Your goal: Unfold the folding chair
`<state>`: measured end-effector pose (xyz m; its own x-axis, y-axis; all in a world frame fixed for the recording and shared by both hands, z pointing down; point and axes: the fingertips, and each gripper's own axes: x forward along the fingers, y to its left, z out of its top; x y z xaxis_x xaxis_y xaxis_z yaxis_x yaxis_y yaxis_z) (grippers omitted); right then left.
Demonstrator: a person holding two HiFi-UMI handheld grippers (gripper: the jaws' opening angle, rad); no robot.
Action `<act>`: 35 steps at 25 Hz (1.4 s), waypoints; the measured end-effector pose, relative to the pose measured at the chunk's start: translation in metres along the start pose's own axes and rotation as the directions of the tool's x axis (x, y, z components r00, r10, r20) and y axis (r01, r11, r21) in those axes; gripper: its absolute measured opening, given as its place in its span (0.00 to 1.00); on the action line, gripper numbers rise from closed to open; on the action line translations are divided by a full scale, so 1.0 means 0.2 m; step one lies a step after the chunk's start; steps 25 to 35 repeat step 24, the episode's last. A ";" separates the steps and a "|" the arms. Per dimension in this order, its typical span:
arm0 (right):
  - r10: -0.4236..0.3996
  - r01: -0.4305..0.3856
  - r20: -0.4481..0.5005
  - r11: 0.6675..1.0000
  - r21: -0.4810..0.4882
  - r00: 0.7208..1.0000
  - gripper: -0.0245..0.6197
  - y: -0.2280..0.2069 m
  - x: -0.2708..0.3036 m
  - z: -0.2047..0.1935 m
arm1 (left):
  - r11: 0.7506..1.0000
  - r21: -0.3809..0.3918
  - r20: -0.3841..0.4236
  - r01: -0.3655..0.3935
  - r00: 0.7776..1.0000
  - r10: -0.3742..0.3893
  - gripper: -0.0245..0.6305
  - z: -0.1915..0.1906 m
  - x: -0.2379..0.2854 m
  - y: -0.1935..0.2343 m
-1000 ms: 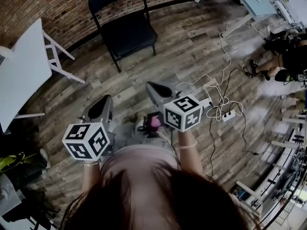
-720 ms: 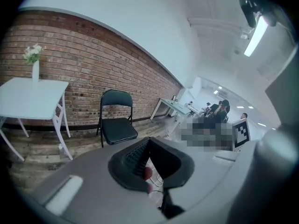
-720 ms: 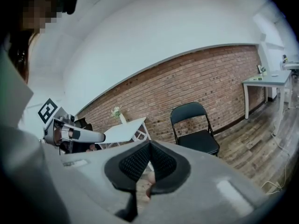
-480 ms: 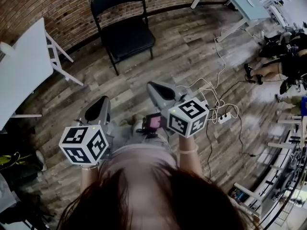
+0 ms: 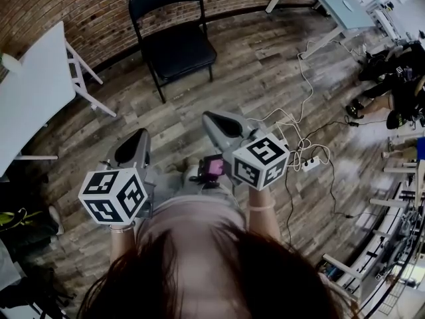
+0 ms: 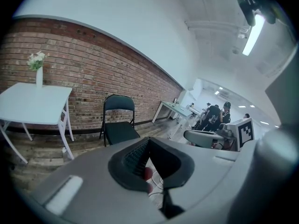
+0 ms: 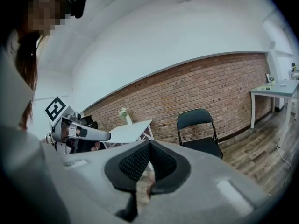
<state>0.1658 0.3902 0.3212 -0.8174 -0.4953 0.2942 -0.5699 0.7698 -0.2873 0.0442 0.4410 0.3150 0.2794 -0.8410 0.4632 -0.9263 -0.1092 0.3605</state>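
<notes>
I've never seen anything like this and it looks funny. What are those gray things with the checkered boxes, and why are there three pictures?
A person holds a tool in each hand: the left gripper and the right gripper. Each pinches with two jaws, like tongs. The patterned cubes are part of them. One picture comes from a camera on the person's head, looking down. The other two come from cameras riding on the grippers. Both grippers are shut and hold nothing. On the wooden floor a black folding chair stands open by the brick wall, a white table stands beside it, and white cables lie at the right.
</notes>
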 end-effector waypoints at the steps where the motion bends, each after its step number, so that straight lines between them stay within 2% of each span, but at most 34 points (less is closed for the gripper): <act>1: 0.001 -0.001 -0.002 1.000 0.002 1.000 0.03 0.00 0.00 0.00 | 1.000 -0.001 -0.002 0.000 1.000 0.000 0.04 0.00 0.00 0.00; 6: -0.004 0.004 -0.017 1.000 0.005 1.000 0.03 -0.02 0.00 -0.02 | 1.000 0.005 -0.013 0.002 1.000 -0.002 0.04 -0.01 0.02 -0.01; 10: -0.001 0.001 -0.018 1.000 0.006 1.000 0.03 -0.02 0.01 -0.03 | 0.999 -0.009 -0.007 0.030 1.000 -0.031 0.04 0.00 0.02 -0.03; 18: 0.006 -0.006 -0.018 1.000 0.014 1.000 0.03 -0.04 0.02 -0.04 | 0.987 -0.063 0.085 0.145 0.987 -0.139 0.04 0.06 0.01 -0.09; 24: 0.032 -0.032 -0.010 0.999 0.011 0.999 0.03 -0.06 0.02 -0.02 | 0.962 -0.060 0.131 0.265 0.958 -0.256 0.04 0.11 0.01 -0.20; 35: 0.032 -0.032 -0.010 0.999 0.011 0.999 0.03 -0.06 0.02 -0.02 | 0.962 -0.060 0.131 0.265 0.958 -0.256 0.04 0.11 0.01 -0.20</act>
